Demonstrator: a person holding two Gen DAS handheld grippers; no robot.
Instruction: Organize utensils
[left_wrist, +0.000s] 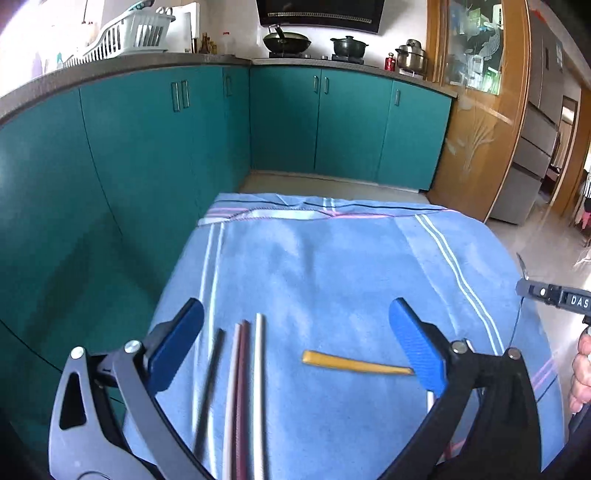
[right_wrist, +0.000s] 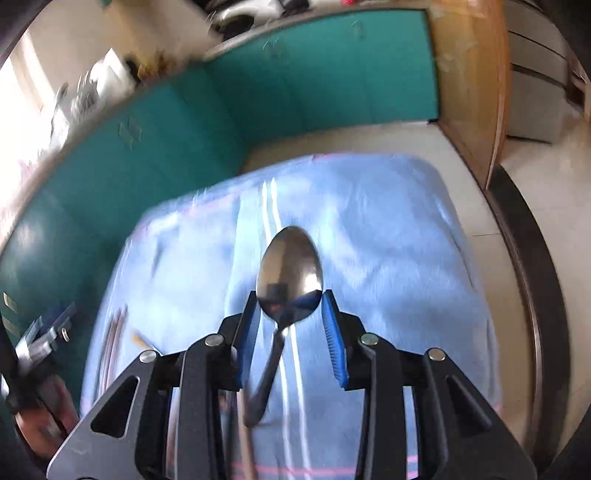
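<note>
Blue striped cloth (left_wrist: 332, 266) covers the table before teal cabinets (left_wrist: 147, 147). On it lie four chopsticks (left_wrist: 243, 387) side by side and a yellow handle (left_wrist: 354, 363) just to their right. Pointing steeply down over them, the left gripper (left_wrist: 295, 332) has its jaws spread wide, nothing between. The right gripper (right_wrist: 290, 325), tilted down, clamps a steel spoon (right_wrist: 290, 273), bowl forward.

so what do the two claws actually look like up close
Both match: each claw has dark grey and black metal link arms with triangular cutouts and round silver pivot pins, ending in blue ribbed pads. See the left claw and the right claw. In the left view, the right claw's side carries white letters reading DAS. No sleeves show.
</note>
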